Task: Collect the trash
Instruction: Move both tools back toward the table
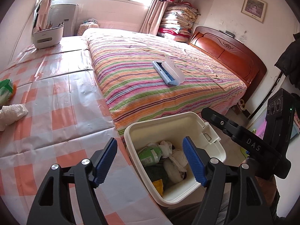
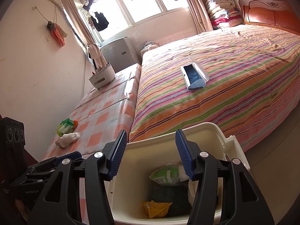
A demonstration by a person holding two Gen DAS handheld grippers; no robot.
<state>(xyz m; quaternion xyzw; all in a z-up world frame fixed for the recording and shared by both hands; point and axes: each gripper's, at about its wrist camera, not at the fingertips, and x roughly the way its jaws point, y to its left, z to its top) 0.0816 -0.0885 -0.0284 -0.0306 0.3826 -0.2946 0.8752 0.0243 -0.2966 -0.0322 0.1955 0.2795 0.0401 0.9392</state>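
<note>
A cream waste bin stands on the floor between the checked table and the bed. It holds a green packet, white crumpled paper and a yellow wrapper. My left gripper is open and empty over the bin's left rim. My right gripper is open and empty above the bin. On the table lie a green packet and a crumpled white tissue.
A table with an orange checked cover runs along the left wall. A striped bed carries a blue and white brush. A white pen holder stands at the table's far end.
</note>
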